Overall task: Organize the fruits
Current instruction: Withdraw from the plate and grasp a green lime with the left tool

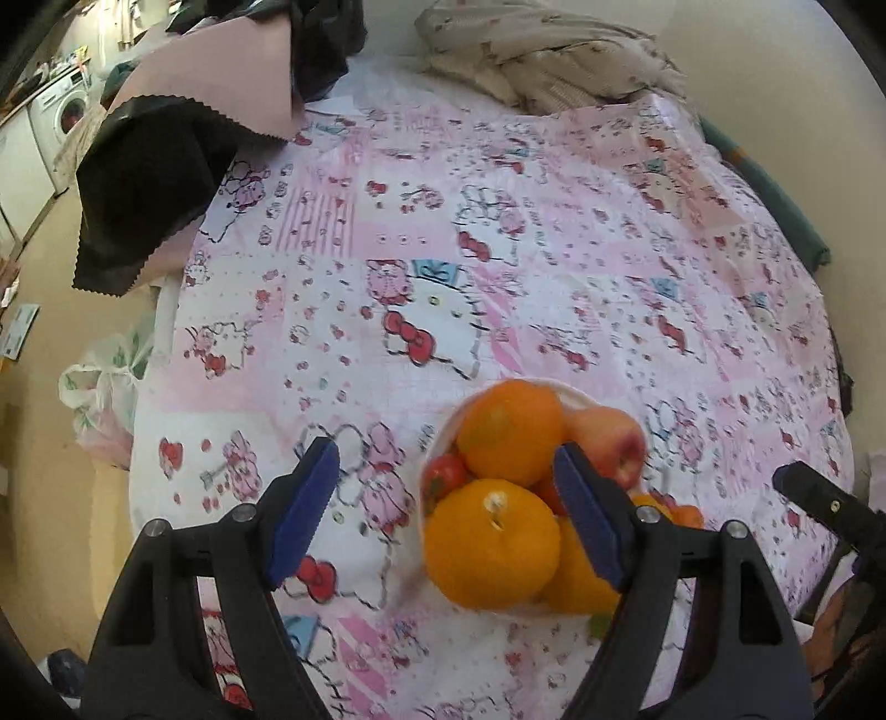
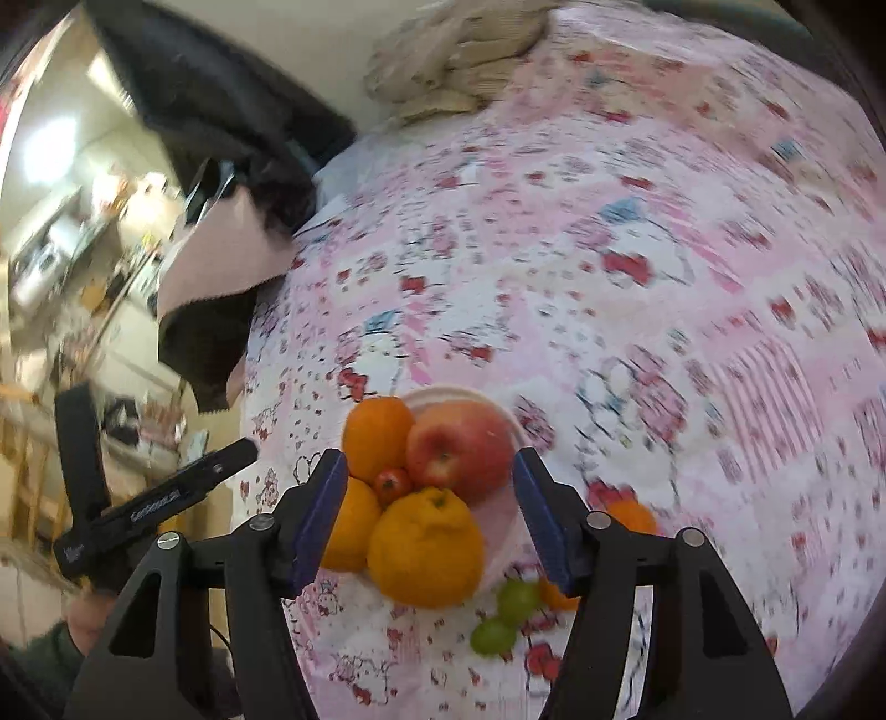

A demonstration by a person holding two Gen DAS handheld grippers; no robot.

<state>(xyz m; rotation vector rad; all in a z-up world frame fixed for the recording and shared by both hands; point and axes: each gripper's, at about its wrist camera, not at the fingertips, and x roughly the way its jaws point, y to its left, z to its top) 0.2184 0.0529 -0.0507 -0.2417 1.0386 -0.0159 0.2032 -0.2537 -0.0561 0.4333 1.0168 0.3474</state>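
A white plate point(image 2: 501, 526) on the pink cartoon-print cloth holds three oranges point(image 2: 425, 548), a red apple point(image 2: 459, 448) and a small tomato point(image 2: 392, 483). The same pile shows in the left wrist view, oranges point(image 1: 490, 545) in front, apple point(image 1: 606, 440) behind. Two green grapes point(image 2: 505, 615) and a small orange fruit point(image 2: 631, 516) lie on the cloth beside the plate. My right gripper point(image 2: 429, 518) is open and empty, just above the plate. My left gripper point(image 1: 446, 512) is open and empty, left of the plate, its right finger point(image 1: 587, 515) over the fruit.
The round table's cloth point(image 1: 498, 249) drops off at the left edge. A black-and-pink cloth point(image 1: 166, 155) hangs at the back left, a beige bundle point(image 1: 542, 50) lies at the back. A plastic bag point(image 1: 105, 387) sits on the floor to the left.
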